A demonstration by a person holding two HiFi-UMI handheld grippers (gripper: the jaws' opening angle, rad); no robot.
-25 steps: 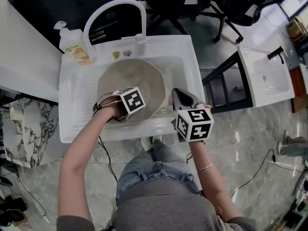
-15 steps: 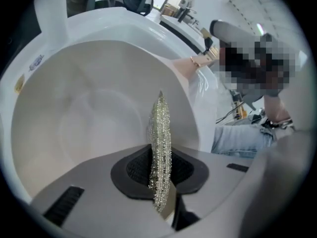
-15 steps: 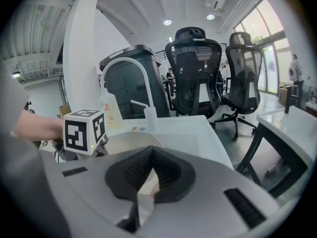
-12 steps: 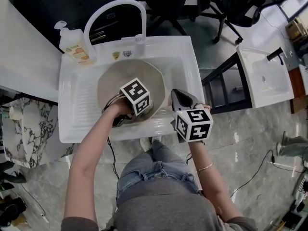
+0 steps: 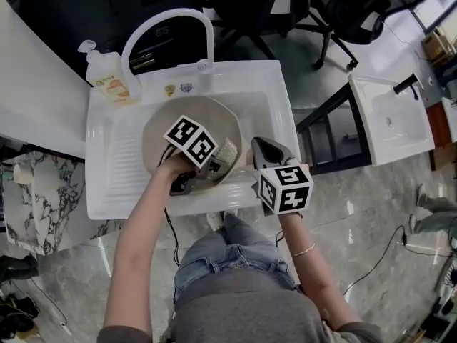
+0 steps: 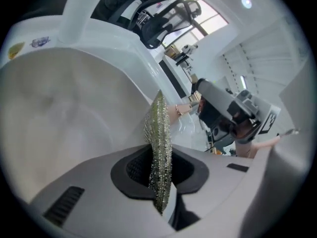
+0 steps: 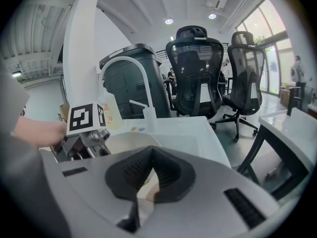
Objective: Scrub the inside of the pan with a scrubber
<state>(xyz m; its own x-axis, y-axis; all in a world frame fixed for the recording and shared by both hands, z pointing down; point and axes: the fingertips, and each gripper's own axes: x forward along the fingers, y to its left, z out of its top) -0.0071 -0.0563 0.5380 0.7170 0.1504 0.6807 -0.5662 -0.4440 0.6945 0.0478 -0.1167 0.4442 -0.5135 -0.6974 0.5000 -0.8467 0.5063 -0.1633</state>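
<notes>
The left gripper (image 6: pixel 161 175) has its jaws clamped on a scrubber (image 6: pixel 159 128), pressed against the pan's (image 5: pixel 158 126) inside near its right rim. The right gripper (image 7: pixel 147 185), jaws drawn close on the pan's right edge, sits at the sink's (image 5: pixel 284 102) front right. A curved faucet (image 5: pixel 166 18) and soap bottle (image 5: pixel 108 76) stand along the sink's back edge; the left gripper's marker cube (image 5: pixel 190 139) hides part of the pan.

Office-type test space. White sink unit (image 5: pixel 107 191); mesh office chairs (image 7: pixel 193 68) behind it; second sink (image 5: pixel 385 120) right of it; marble floor (image 5: pixel 371 220) below.
</notes>
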